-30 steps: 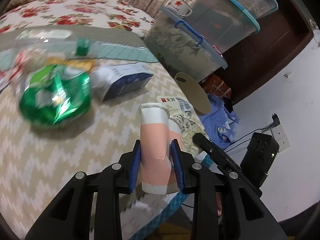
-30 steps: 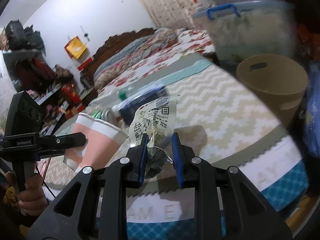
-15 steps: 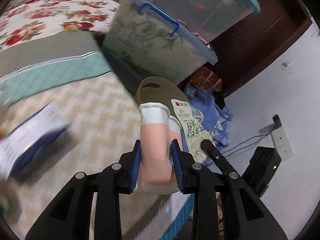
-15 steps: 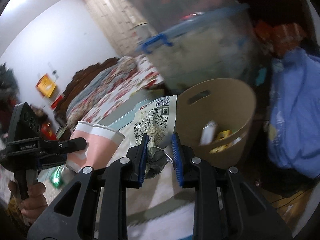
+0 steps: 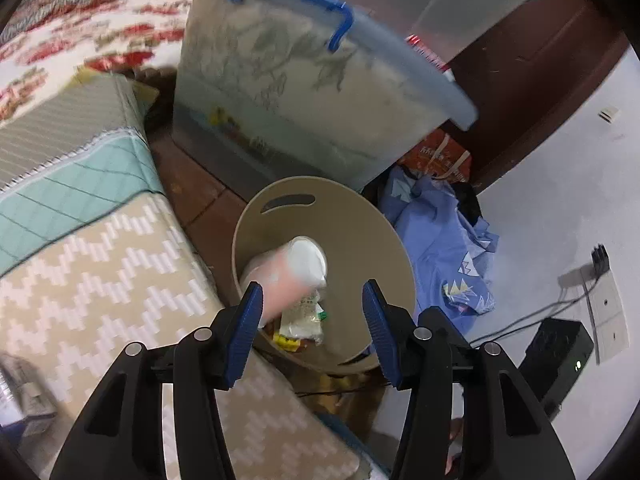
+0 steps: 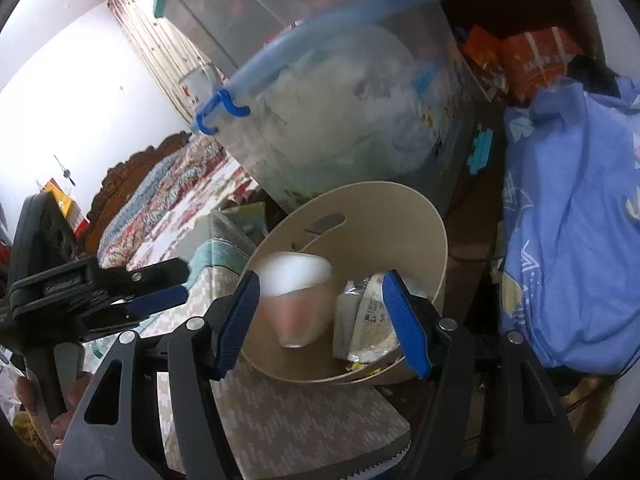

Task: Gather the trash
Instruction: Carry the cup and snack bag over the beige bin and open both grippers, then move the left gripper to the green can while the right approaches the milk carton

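Tan bin (image 5: 384, 240) sits below and ahead of both tongs, beside the mat (image 5: 100, 272). Pink paper cup (image 6: 296, 300) blurred inside it, snack wrapper (image 6: 374, 320) alongside. Left gripper (image 5: 312, 312) spread wide, empty. Right gripper (image 6: 320, 308) wide, empty.
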### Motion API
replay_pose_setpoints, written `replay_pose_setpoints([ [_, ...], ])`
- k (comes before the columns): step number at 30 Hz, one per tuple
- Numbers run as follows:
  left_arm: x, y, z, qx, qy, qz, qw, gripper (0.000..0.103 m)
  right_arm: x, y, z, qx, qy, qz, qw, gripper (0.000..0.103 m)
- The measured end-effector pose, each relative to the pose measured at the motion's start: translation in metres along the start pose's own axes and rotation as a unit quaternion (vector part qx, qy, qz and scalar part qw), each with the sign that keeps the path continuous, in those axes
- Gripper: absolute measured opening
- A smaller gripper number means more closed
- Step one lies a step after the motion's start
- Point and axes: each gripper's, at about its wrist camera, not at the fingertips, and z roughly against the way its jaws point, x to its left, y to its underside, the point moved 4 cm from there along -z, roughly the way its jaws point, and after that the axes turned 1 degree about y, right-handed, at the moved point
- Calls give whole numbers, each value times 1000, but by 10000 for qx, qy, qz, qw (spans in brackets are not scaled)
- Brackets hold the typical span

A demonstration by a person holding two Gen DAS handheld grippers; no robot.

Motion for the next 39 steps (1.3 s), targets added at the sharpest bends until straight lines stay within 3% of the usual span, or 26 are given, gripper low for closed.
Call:
replay_pose_setpoints([
  [5,11,23,60,-280,195,-16,9994,49,19,12,10,177,-420,-19,9990,64],
  [11,55,77,169,-858,120,87,9962,50,73,33,24,397,-1055,270,9933,64],
  [17,123,130,262,-1384,-548,513,9875,51,134,63,7,927,-1596,482,9816,64],
  [21,181,163,306,-1638,-868,1238,9748,51,179,76,-21,1231,-1782,740,9735,64],
  [25,226,195,330,-1749,-867,1862,9629,51,211,81,-70,1669,-1697,779,9681,64],
  [28,244,212,341,-1782,-874,2026,9589,51,226,87,-96,1907,-1603,846,9648,64],
  [31,258,221,345,-1780,-808,2141,9571,51,244,98,-115,2273,-1630,912,9558,51],
  [39,270,225,343,-1824,-555,2215,9564,51,289,152,-77,2677,-2108,1629,9259,50],
])
